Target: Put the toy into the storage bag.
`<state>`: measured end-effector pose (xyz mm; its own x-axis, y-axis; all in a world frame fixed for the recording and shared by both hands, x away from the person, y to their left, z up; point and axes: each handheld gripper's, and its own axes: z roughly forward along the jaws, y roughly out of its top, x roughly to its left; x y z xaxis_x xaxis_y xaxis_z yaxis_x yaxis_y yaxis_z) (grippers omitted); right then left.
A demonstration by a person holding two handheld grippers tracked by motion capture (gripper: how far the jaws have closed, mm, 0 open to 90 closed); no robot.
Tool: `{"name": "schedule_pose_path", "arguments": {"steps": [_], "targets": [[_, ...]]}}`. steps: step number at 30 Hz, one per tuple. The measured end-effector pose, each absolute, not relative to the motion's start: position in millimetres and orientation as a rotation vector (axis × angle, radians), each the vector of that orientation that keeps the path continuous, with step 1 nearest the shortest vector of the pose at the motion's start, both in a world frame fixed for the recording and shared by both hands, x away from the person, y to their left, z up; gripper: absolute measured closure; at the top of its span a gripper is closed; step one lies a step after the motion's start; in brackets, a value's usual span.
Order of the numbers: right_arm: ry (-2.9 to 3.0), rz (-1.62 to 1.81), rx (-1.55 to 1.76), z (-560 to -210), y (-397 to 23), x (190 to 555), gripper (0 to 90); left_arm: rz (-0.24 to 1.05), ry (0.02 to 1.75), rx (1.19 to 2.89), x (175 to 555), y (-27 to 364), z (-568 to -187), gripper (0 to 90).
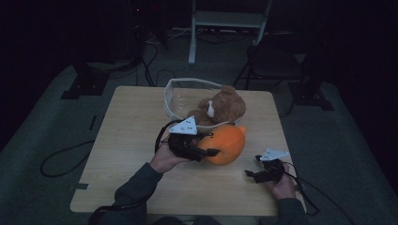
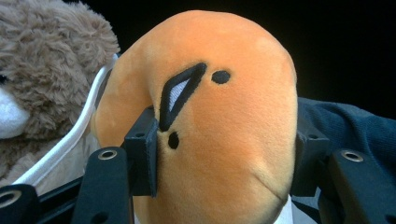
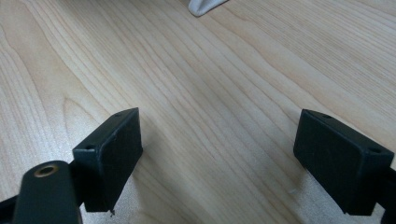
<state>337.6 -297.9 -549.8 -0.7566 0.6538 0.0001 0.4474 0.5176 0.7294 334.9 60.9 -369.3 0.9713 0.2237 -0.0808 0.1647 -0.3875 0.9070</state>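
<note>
Left hand-held gripper is clenched on the orange plush, just in front of the basket holding the teddy bear; right hand-held gripper rests released on the table.

Left forearm, dark sleeve, enters from the near edge and angles toward the table's middle. Left hand wraps the left gripper, jaws level, pointing right, pressed in on a soft body between them. Right hand sits low at the near right, right gripper pointing left, jaws spread wide with bare space between.
</note>
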Motion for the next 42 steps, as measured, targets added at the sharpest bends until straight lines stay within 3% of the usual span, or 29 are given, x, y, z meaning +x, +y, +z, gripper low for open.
{"name": "schedule_pose_path", "arguments": {"steps": [42], "targets": [[2.487,1.077,0.926,-549.8,-297.9,337.6,14.6,0.096,0.246,1.916,339.9,65.8,-333.9,41.9]]}}
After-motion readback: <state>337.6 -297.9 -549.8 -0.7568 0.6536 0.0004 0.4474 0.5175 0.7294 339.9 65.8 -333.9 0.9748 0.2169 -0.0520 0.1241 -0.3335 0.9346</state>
